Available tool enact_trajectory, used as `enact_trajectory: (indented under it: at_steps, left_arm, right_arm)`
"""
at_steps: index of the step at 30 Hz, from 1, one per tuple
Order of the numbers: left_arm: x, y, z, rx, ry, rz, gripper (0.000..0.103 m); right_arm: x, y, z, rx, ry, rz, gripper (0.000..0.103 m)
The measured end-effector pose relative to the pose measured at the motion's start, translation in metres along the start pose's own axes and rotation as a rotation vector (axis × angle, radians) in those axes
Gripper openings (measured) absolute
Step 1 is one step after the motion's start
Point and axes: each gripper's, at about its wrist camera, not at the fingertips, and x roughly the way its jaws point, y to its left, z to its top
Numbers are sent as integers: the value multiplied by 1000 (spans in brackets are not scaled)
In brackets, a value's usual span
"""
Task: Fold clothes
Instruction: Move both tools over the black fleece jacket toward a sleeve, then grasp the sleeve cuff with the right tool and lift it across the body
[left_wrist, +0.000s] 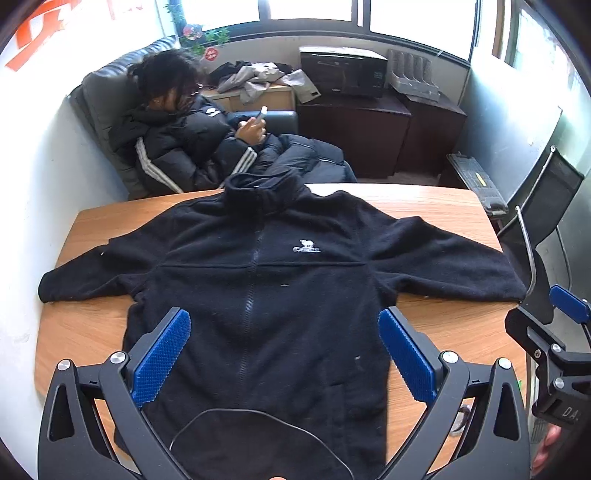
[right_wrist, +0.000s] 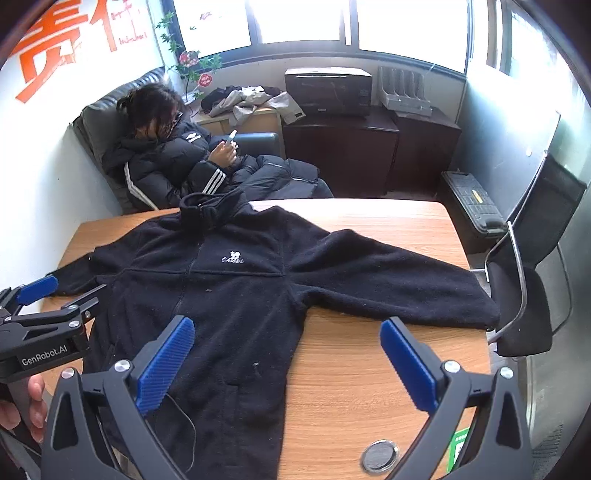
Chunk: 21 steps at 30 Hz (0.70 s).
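With the jacket (left_wrist: 266, 280) spread flat, front up, across the surface (right_wrist: 369, 369) and both grippers' jaws wide open and empty above its near hem, you should pinch one sleeve cuff (right_wrist: 476, 314) cleanly first.

Each gripper is built from black angular linkage arms fastened with silver round-head screws. The left gripper (left_wrist: 284, 354) and right gripper (right_wrist: 288, 362) are fitted with blue ribbed pads (left_wrist: 162, 356). "GenRobot.AI" is printed in white on one housing.

Jacket (left_wrist: 266, 280) flat on table (left_wrist: 436, 206)
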Motion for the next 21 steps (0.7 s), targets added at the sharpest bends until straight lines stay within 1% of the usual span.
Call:
enact_trajectory:
  at_steps: [1, 4, 8, 10, 11, 12, 15, 16, 17, 18, 19, 20, 21]
  left_arm:
    - [5, -14, 5, 14, 1, 6, 103]
    - [15, -50, 16, 35, -1, -8, 103]
    - [33, -78, 19, 61, 43, -48, 103]
    - [39, -88, 19, 67, 22, -69, 103]
    - [43, -92, 20, 72, 24, -90, 103]
    - [46, -96, 20, 78, 26, -111, 103]
    - [71, -118, 16, 159, 33, -173, 103]
    - [81, -129, 18, 191, 21, -187, 103]
    - [90, -136, 19, 209, 27, -203, 103]
    - [99, -144, 20, 226, 32, -219, 103]
    - [107, -152, 20, 243, 38, -235, 103]
    - [115, -159, 23, 245, 38, -265, 103]
    - [125, -168, 23, 248, 51, -296, 103]
  right_arm:
    - [0, -9, 3, -3, -4, 5, 103]
    - [-1, -35, 10, -19, -24, 15, 103]
    - [-1, -64, 15, -27, -37, 3, 103]
    - [1, -83, 12, 5, -43, 23, 103]
    - [3, -97, 8, 28, -44, 38, 103]
    - [6, -117, 3, 62, -46, 49, 103]
    - [15, -179, -15, 178, -41, 43, 103]
    - [22, -208, -25, 224, -29, 44, 103]
    - [30, -233, -33, 255, -10, 45, 102]
    - [37, -253, -39, 278, 11, 43, 99]
    - [47, -278, -47, 302, 35, 58, 96]
    - [57, -303, -54, 335, 55, 94, 92]
    - [69, -329, -61, 371, 73, 135, 91]
